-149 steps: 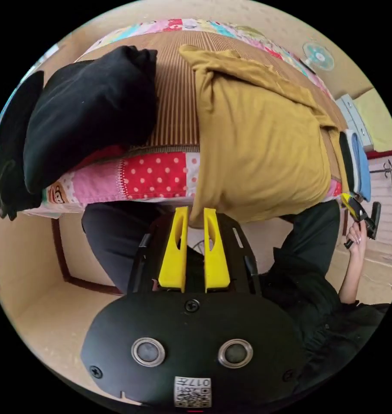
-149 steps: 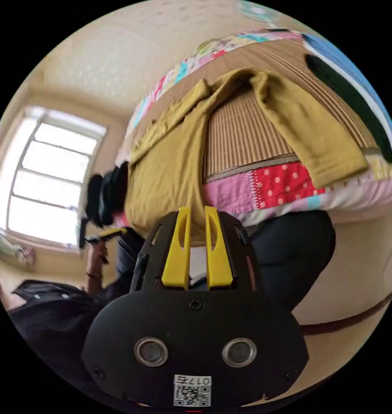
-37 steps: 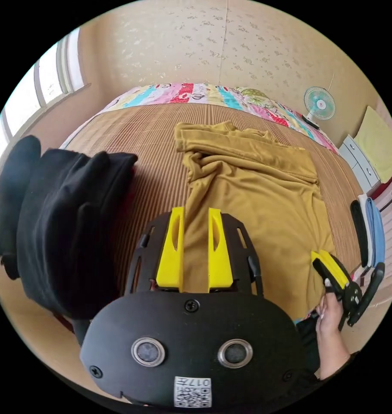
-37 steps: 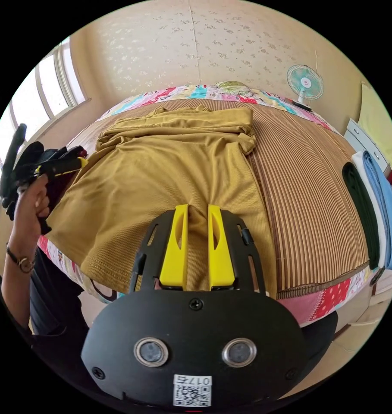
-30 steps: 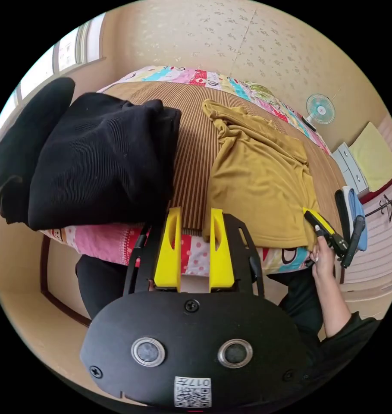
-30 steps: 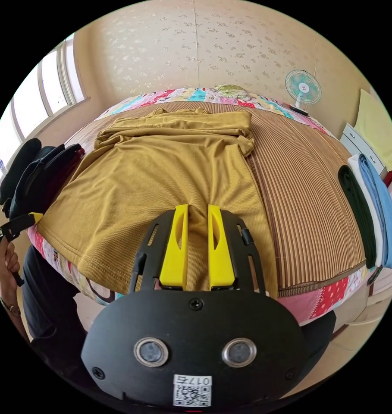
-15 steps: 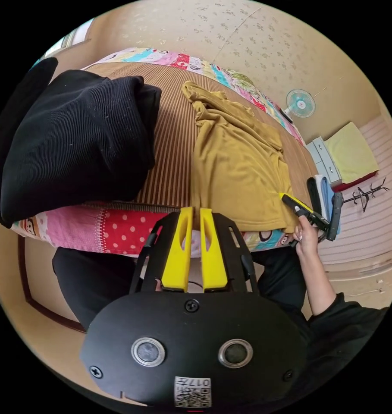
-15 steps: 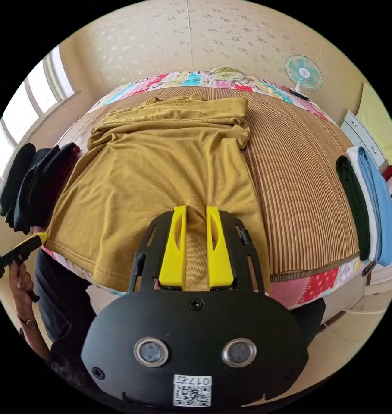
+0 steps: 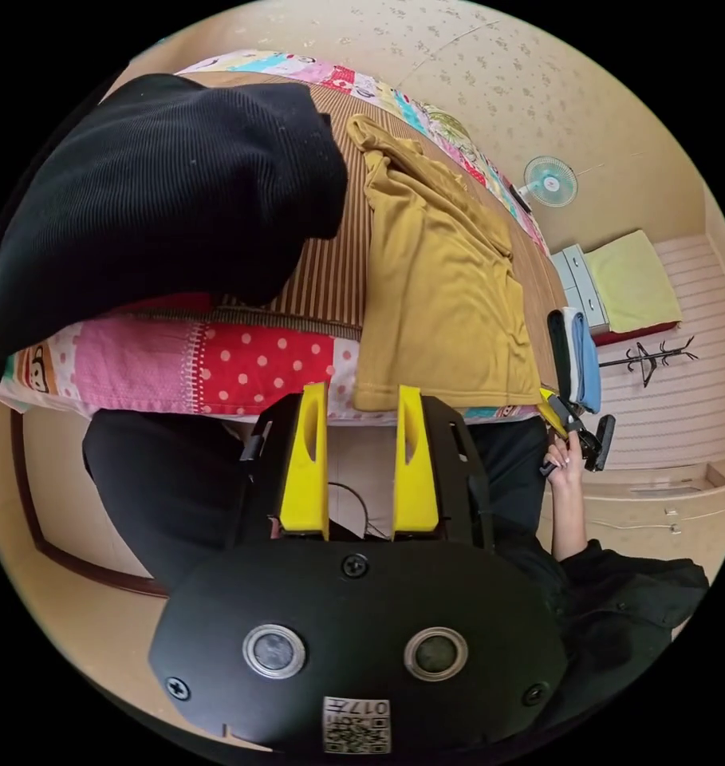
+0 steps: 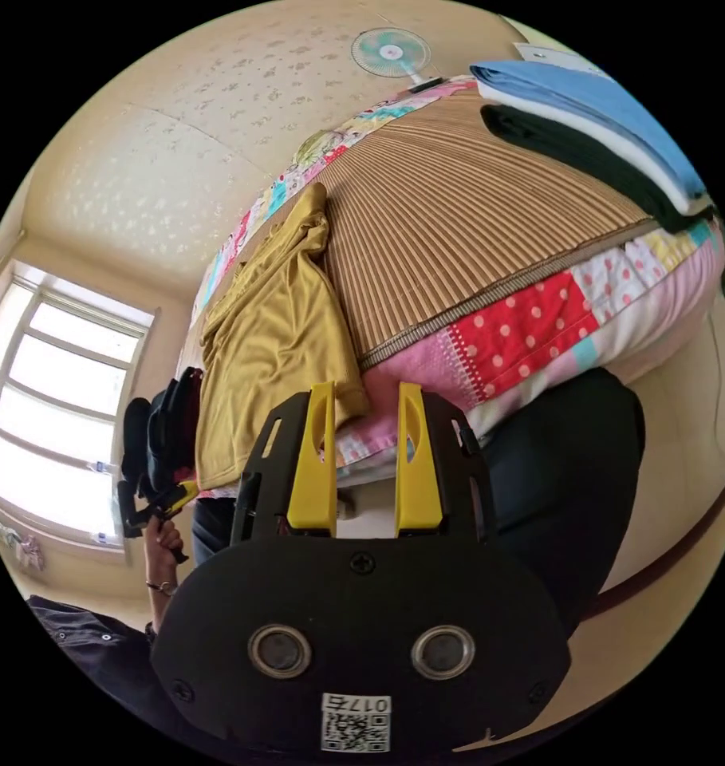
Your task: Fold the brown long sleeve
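The brown long sleeve (image 9: 446, 279) lies flat on the striped mat of the bed (image 9: 330, 275), its hem hanging slightly over the patchwork edge. My left gripper (image 9: 360, 392) is open just below that hem, with nothing between its jaws. A hand holds my right gripper (image 9: 573, 420) by the hem's far corner. In the right gripper view the brown long sleeve (image 10: 270, 343) stretches away along the mat. My right gripper (image 10: 366, 392) is open beside the hem corner. The left gripper (image 10: 167, 499) appears small at the other corner, held in a hand.
A pile of black clothes (image 9: 163, 191) sits on the bed left of the shirt. A folded stack of dark green, white and blue cloth (image 10: 593, 120) lies on the other side. Beyond are a fan (image 9: 549, 179), drawers (image 9: 576, 279) and a window (image 10: 51, 415). The person's dark-clad legs stand against the bed.
Both grippers' jaws have spread apart, and the right one has let go of the hem. Both cameras have dropped to the mattress edge. The shirt lies still.
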Demonstrator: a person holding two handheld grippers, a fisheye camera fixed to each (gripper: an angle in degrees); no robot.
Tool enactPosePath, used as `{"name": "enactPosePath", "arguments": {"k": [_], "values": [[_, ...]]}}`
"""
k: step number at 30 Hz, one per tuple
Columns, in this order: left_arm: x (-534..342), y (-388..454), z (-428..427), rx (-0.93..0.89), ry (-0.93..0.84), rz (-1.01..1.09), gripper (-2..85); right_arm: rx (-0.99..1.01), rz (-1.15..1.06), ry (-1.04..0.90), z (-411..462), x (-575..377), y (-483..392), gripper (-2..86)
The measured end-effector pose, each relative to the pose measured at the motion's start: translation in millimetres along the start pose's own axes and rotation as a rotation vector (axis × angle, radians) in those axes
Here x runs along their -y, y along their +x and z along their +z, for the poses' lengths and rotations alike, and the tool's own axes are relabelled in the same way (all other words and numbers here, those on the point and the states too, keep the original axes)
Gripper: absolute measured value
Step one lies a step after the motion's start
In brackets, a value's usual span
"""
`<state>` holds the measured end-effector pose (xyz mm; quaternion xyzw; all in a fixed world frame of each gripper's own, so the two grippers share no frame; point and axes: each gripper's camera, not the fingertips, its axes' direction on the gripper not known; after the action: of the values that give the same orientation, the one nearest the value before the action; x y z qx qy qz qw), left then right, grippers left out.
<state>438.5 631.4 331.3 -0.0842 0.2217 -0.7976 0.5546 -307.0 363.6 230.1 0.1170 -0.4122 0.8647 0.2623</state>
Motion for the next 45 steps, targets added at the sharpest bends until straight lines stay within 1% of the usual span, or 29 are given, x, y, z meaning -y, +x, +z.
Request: {"name": "enactPosePath", "arguments": {"k": [2,3,5,6,8,10,13,14,16,19,21,22,24,26,27,29,31,32,33,35,36,38,39,41,42,43,45], "values": [[2.2,-4.8,9.8,-0.013,-0.026,0.007,9.1,-0.003,-0.004,-0.014,0.3,2.0,9.1,8.0],[3.6,-10.3,14.4,-0.012,-0.04,-0.003,6.4,-0.001,-0.02,-0.028,0.6,2.8,9.9,7.1],[1.8,-19.2,10.8,-0.041,-0.014,-0.012,5.2,0.035,-0.037,-0.049,-4.9,4.8,16.9,4.5],[0.3,-23.0,5.0,-0.086,-0.003,0.005,5.0,0.044,-0.039,-0.044,-8.4,5.6,18.9,4.1],[-3.5,-27.0,-10.4,-0.192,0.041,0.053,4.7,0.115,-0.058,-0.023,-30.1,12.6,24.1,2.9],[-8.0,-31.5,-35.5,-0.37,0.1,0.125,4.4,0.201,-0.097,0.009,-54.1,17.9,22.2,2.0],[-15.3,-30.3,-72.5,-0.508,0.188,0.226,4.3,0.296,-0.184,0.04,-97.3,23.7,10.5,0.9],[-16.7,-28.9,-79.4,-0.53,0.201,0.251,4.3,0.306,-0.207,0.041,-114.4,24.6,5.5,1.1],[-23.9,-24.2,-111.7,-0.604,0.285,0.333,4.3,0.364,-0.25,0.067,-145.7,23.6,-1.5,1.8],[-31.5,-15.1,-150.9,-0.648,0.405,0.422,4.3,0.442,-0.3,0.142,-199.8,20.9,-13.1,2.5],[-27.2,-11.1,-160.6,-0.666,0.433,0.408,4.3,0.439,-0.349,0.198,-223.9,19.2,-24.0,2.7],[-19.1,-10.7,-158.0,-0.675,0.43,0.357,4.3,0.402,-0.359,0.21,-230.5,21.7,-30.2,2.6],[-1.4,-9.4,-143.0,-0.644,0.41,0.283,4.3,0.326,-0.361,0.225,-226.0,31.4,-35.7,2.4],[23.2,-9.2,-119.6,-0.579,0.366,0.178,4.3,0.24,-0.298,0.219,-195.1,59.2,-33.5,1.9],[39.8,-9.4,-106.6,-0.534,0.369,0.124,4.3,0.222,-0.29,0.242,-187.7,66.8,-32.3,1.7],[69.3,-6.3,-89.0,-0.46,0.371,0.079,4.3,0.105,-0.256,0.314,-158.2,105.8,-31.6,1.2],[110.4,2.0,-64.2,-0.385,0.315,0.031,4.3,0.033,-0.256,0.256,-128.0,140.7,-38.2,1.3],[118.4,4.9,-58.5,-0.373,0.298,0.029,4.3,0.079,-0.285,0.196,-110.4,155.1,-45.4,1.5],[130.5,11.4,-47.7,-0.339,0.275,0.034,4.4,0.117,-0.313,0.175,-103.6,158.1,-50.1,1.7],[137.2,17.9,-37.1,-0.313,0.271,0.04,4.4,0.237,-0.475,0.11,-81.6,148.6,-67.2,2.9],[138.0,20.1,-32.6,-0.3,0.273,0.042,4.4,0.245,-0.507,0.09,-75.7,143.5,-68.2,3.8],[136.3,19.7,-27.4,-0.283,0.281,0.035,4.4,0.243,-0.61,-0.043,-48.0,118.4,-60.8,7.6],[134.3,16.9,-24.5,-0.286,0.286,0.021,4.5,0.231,-0.629,-0.083,-40.5,110.8,-56.4,8.5],[130.5,11.9,-21.6,-0.311,0.291,0.002,4.6,0.135,-0.596,-0.182,-17.4,81.5,-29.7,10.4],[127.1,9.6,-21.1,-0.319,0.298,-0.008,4.6,0.119,-0.574,-0.199,-13.8,74.6,-21.6,10.8],[123.5,8.7,-21.5,-0.314,0.305,-0.015,4.6,0.111,-0.522,-0.22,-9.8,61.4,-4.8,11.6],[118.7,9.4,-22.3,-0.3,0.311,-0.016,4.6,0.158,-0.43,-0.226,-8.2,43.8,19.5,12.2]]}}
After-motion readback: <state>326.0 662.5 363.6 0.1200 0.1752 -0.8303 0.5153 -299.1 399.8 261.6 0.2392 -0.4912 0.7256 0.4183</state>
